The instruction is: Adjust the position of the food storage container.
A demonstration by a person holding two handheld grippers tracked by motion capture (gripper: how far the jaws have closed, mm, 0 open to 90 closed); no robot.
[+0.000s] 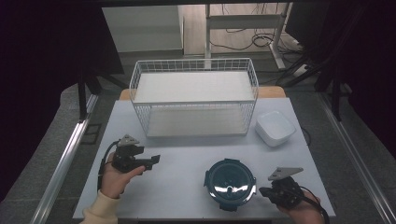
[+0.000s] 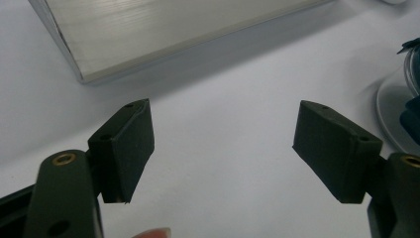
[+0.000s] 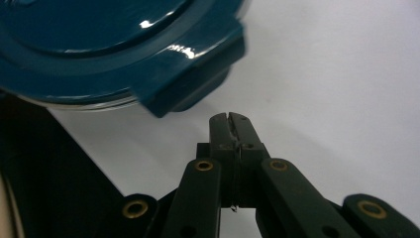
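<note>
Right hand-held gripper (image 3: 230,119), jaws closed on nothing, beside the teal container lid's (image 1: 230,183) clip (image 3: 190,84); left hand-held gripper (image 2: 223,148) open over the desk (image 1: 182,158).

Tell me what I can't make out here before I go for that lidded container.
- Container contents: high view, the dark blue lid covers them.
- Lid's far clips: right gripper view, cut off by the top edge.
- White bowl inside: high view, too small and pale to tell.
- Wire rack: left gripper view, cut off at the top.

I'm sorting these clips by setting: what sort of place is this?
Probably a lab or recording workspace, not a home kitchen: a pale table holds staged items, a white wire two-tier rack and a teal round lidded container, with cables and metal stand legs behind.
</note>
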